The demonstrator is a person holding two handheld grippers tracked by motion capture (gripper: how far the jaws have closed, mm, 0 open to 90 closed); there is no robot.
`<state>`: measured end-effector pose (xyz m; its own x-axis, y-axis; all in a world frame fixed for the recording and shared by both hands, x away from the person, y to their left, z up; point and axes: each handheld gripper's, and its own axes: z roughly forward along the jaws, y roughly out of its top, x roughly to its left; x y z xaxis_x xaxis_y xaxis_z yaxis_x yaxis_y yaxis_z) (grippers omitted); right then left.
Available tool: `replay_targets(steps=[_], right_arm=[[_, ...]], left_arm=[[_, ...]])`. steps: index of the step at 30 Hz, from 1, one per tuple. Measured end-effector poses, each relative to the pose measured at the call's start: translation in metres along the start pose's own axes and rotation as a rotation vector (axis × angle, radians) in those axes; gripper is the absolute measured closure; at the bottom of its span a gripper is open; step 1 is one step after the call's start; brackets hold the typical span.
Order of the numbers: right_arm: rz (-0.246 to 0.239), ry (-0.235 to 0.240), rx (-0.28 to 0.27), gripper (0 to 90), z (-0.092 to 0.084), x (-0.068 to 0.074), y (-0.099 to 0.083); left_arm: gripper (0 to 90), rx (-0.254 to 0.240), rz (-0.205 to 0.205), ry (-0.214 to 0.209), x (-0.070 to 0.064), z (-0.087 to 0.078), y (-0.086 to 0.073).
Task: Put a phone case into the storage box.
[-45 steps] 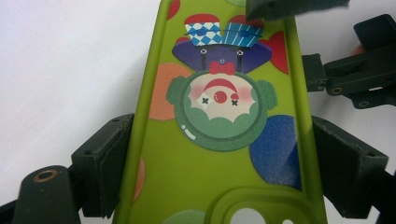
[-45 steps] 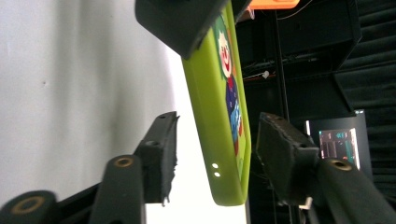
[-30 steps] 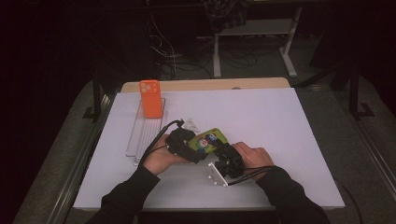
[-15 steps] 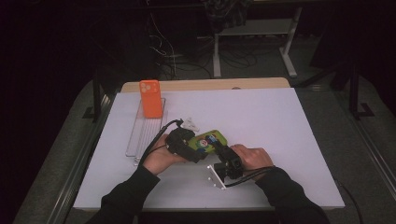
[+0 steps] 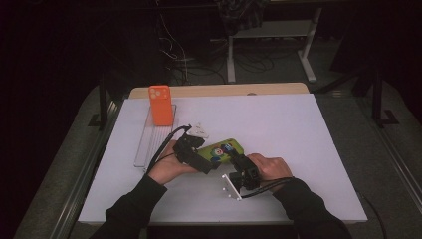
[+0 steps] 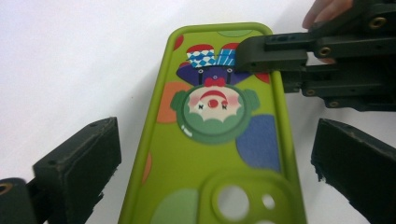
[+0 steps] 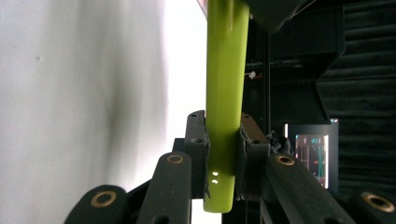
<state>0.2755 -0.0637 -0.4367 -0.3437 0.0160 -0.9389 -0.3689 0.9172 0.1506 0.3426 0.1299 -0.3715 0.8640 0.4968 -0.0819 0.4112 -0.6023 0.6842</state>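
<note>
A green phone case (image 5: 225,149) with a clown picture lies near the table's front, between my two grippers. My left gripper (image 5: 205,158) straddles its camera-hole end. In the left gripper view its jaws (image 6: 215,158) stand wide on both sides of the case (image 6: 219,140) without touching it, and they have just been opening. My right gripper (image 5: 238,159) is shut on the other end. In the right gripper view its pads (image 7: 201,144) squeeze the case's edge (image 7: 226,70), after closing further a moment ago. That gripper's jaw (image 6: 275,51) lies across the clown's hat.
An orange phone case (image 5: 160,104) stands upright at the far end of a clear rack (image 5: 149,144) on the left. The white table (image 5: 278,124) is open to the right and far side. Dark floor, cables and a stand lie beyond.
The left hand has shifted slightly by the green case. The case and the right hand stay where they were.
</note>
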Motion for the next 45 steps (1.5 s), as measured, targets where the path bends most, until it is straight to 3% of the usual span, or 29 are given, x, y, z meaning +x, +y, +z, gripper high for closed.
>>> replay_targets(steps=[2,3,5,6,8,11,12,13,21,22,26,27,29,33,45], right_arm=[[0.014,0.008,0.008,75.7,0.0,-0.001,-0.002],[0.021,0.011,0.015,75.7,0.001,-0.002,-0.004],[0.035,0.015,0.025,75.7,0.001,-0.004,-0.006],[0.058,0.025,0.028,75.7,0.002,-0.004,-0.008],[0.081,0.04,0.035,75.7,0.003,-0.006,-0.011],[0.143,0.055,0.048,75.7,0.004,-0.009,-0.017],[0.165,0.067,0.054,75.7,0.005,-0.01,-0.019],[0.163,0.083,0.056,75.7,0.005,-0.011,-0.021],[0.337,0.157,0.073,75.7,0.009,-0.021,-0.034],[0.391,0.175,0.074,75.7,0.009,-0.023,-0.035],[0.514,0.229,0.077,75.7,0.008,-0.031,-0.039],[0.534,0.232,0.075,75.7,0.009,-0.033,-0.041],[0.607,0.242,0.071,75.7,0.009,-0.035,-0.043],[0.764,0.297,0.057,75.7,0.009,-0.04,-0.048],[1.116,0.462,0.041,75.7,0.015,-0.051,-0.062]], left_arm=[[0.0,-0.021,-0.009,-0.001,0.0,-0.002,-0.001],[0.0,-0.004,0.014,0.004,0.003,-0.005,-0.001],[0.0,-0.015,0.012,0.003,0.005,-0.009,-0.001],[0.0,-0.035,0.0,0.006,0.006,-0.01,-0.002],[0.0,-0.028,0.004,0.007,0.008,-0.013,-0.002],[0.0,-0.041,-0.016,0.015,0.01,-0.017,-0.003],[0.0,-0.039,0.001,0.018,0.012,-0.018,-0.003],[0.0,-0.049,-0.026,0.018,0.011,-0.018,-0.003],[0.0,-0.027,-0.015,0.017,0.017,-0.017,-0.006],[0.0,-0.023,-0.022,0.019,0.017,-0.017,-0.006],[0.0,-0.026,-0.041,0.026,0.017,-0.016,-0.006],[0.0,-0.015,-0.012,0.033,0.019,-0.017,-0.006],[0.0,-0.029,-0.038,0.031,0.017,-0.016,-0.006],[0.0,-0.019,-0.033,0.032,0.018,-0.018,-0.006],[0.0,-0.033,-0.054,0.049,0.019,-0.016,-0.007]])
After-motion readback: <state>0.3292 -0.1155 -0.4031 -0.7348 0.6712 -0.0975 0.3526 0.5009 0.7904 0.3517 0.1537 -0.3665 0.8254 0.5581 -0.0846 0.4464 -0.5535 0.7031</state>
